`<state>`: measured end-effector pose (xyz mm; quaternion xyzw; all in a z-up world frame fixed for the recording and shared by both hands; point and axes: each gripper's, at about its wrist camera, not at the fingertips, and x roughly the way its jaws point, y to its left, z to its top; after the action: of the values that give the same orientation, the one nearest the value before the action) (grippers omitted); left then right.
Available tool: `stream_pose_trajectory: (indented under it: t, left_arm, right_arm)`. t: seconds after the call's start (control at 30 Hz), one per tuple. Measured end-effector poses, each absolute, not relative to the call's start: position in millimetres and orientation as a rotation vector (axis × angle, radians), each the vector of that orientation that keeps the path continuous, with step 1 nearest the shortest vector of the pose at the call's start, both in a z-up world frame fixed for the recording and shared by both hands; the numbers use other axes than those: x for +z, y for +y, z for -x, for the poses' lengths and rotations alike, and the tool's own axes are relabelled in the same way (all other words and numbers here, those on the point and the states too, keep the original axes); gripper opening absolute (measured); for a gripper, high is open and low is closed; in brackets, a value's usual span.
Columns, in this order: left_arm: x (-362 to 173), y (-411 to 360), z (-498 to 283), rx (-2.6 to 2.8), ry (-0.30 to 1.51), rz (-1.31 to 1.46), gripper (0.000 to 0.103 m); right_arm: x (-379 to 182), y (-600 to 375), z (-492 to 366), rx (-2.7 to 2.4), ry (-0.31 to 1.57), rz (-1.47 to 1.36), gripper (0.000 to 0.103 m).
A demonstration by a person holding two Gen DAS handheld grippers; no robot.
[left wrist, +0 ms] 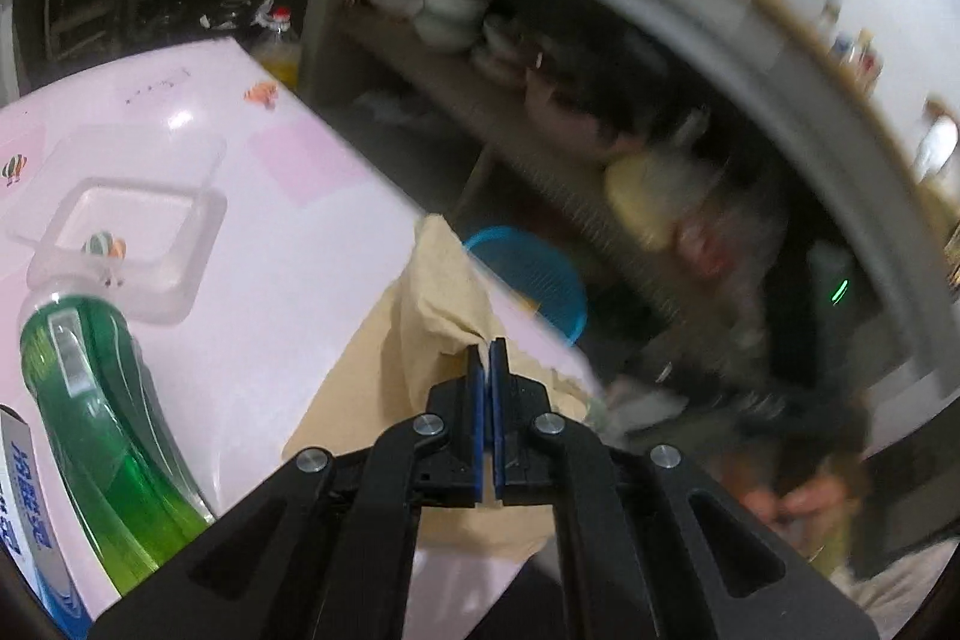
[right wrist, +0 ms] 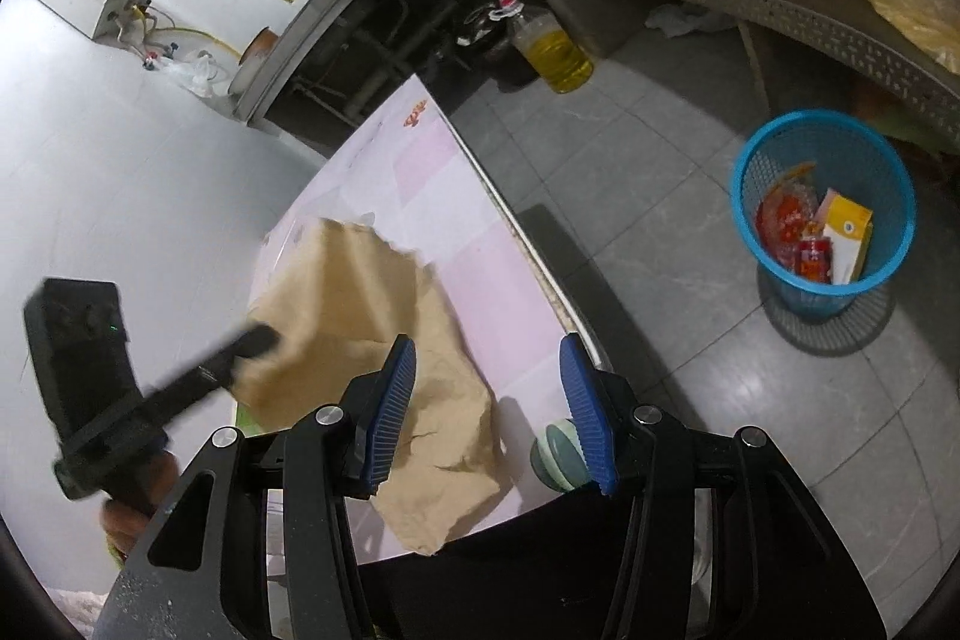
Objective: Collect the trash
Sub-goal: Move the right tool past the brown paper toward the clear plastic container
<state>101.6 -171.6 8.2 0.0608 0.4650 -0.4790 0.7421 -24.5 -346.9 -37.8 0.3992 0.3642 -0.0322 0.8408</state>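
One brown paper sheet lying ahead of claw; one blue bin sitting far right; one oil bottle standing beyond; one green bottle lying left.

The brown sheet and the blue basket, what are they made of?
The brown sheet looks like paper, matte and dull, maybe wrapping paper: it has a ragged torn edge, creases, and folds where the left gripper pinches it. The blue basket looks like plastic: its thin wall is an open mesh of small holes, even in colour and slightly glossy, with wrappers showing through.
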Motion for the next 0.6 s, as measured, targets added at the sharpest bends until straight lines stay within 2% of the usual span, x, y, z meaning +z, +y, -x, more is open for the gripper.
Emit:
stream_pose_trajectory:
  t: [0.07, 0.27, 0.33, 0.37, 0.43, 0.53, 0.6]
  left_arm:
    - [-3, -178, -93, -1.057, 1.044, -0.212, 0.002]
    - [-25, -195, -59, -1.037, 1.016, -0.494, 0.002]
    - [-29, -198, -48, -1.039, 1.002, -0.572, 0.006]
    - [-31, -200, -42, -1.039, 0.992, -0.604, 0.010]
    - [-36, -199, -33, -1.040, 0.976, -0.668, 0.029]
    - [-41, -200, -22, -1.043, 0.958, -0.715, 0.051]
    - [-44, -201, -17, -1.031, 0.939, -0.744, 0.057]
  right_arm:
    - [-37, -345, 23, -0.052, 0.771, -0.836, 0.044]
    - [-39, -337, 3, 0.012, 0.812, -0.784, 0.029]
    - [-40, -336, -5, 0.025, 0.828, -0.769, 0.028]
    - [-41, -336, -10, 0.032, 0.842, -0.764, 0.027]
    - [-43, -335, -17, 0.040, 0.869, -0.757, 0.027]
    - [-50, -330, -25, 0.059, 0.928, -0.741, 0.026]
    - [-54, -328, -27, 0.083, 0.949, -0.741, 0.024]
